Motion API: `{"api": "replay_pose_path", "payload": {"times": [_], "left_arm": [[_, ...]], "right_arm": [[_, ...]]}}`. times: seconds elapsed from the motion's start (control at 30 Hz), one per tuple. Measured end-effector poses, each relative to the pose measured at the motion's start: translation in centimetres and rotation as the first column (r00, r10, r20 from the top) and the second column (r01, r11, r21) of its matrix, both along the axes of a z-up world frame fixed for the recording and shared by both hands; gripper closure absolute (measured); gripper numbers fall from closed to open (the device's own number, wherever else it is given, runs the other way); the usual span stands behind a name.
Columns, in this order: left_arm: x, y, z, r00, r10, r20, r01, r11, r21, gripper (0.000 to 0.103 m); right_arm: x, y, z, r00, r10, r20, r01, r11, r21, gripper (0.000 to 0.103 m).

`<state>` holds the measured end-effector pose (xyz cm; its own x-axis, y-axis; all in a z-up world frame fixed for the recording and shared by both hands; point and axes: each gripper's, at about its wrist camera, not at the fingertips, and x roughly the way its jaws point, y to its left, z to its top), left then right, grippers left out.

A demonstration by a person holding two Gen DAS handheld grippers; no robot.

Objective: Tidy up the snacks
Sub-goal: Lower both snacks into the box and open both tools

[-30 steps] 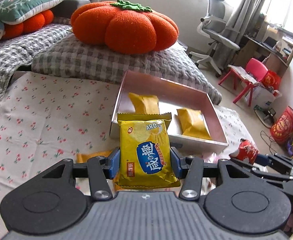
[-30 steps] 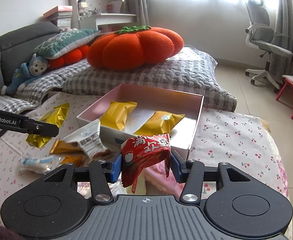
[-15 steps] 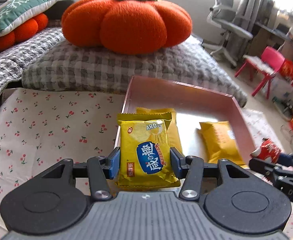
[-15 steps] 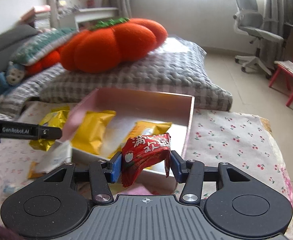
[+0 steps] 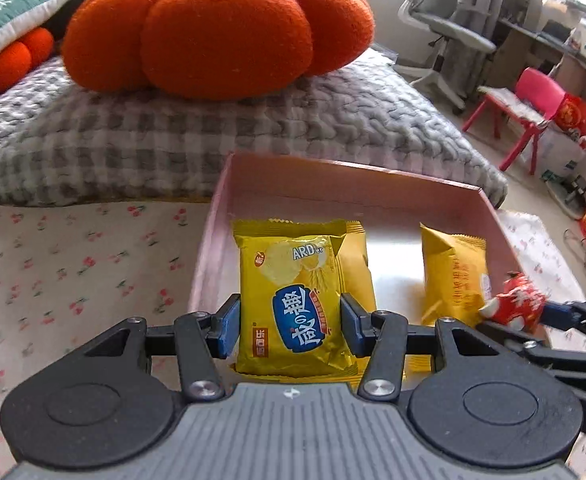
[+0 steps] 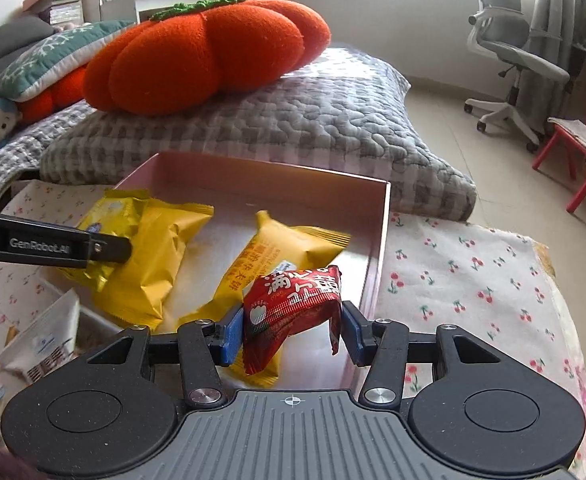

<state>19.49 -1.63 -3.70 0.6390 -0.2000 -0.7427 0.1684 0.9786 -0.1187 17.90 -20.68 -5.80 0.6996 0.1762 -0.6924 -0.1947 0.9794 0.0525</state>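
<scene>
Yellow chip packet (image 5: pixel 297 304) clamped in left gripper (image 5: pixel 290 322), red packet (image 6: pixel 291 304) clamped in right gripper (image 6: pixel 291 330), both over pink box (image 6: pixel 377 240) at frame centre. Risk: red packet sits near the right wall, may snag or land outside.

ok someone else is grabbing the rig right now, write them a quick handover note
Left gripper: shut on a yellow chip packet, held over the near left part of the pink box.
Right gripper: shut on a red snack packet, held over the box's near right part.
Done: two yellow packets lie in the box.
Left: release both held packets into the box, then collect the loose snacks on the cherry-print cloth, such as the white packet left of the box.
</scene>
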Motion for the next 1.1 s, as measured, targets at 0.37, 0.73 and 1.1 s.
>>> {"api": "replay_pose_path", "payload": {"times": [0.37,0.73,1.1], "left_arm": [[2.2,-1.5,0.2,0.997,-0.023,0.076,0.023,1.000,0.000,0.056],[1.5,-0.8,0.7,0.999,-0.030,0.021,0.028,0.997,0.075,0.056],[-0.1,0.3,1.7,0.996,-0.062,0.060,0.059,0.996,0.062,0.026]], "right_arm": [[2.0,-0.9,0.0,0.998,-0.037,0.052,0.036,0.999,0.028,0.054],[1.5,-0.5,0.8,0.998,0.066,0.006,-0.066,0.997,0.033,0.053],[0.7,-0.5,2.4,0.999,0.040,0.006,-0.040,0.997,0.067,0.025]]}}
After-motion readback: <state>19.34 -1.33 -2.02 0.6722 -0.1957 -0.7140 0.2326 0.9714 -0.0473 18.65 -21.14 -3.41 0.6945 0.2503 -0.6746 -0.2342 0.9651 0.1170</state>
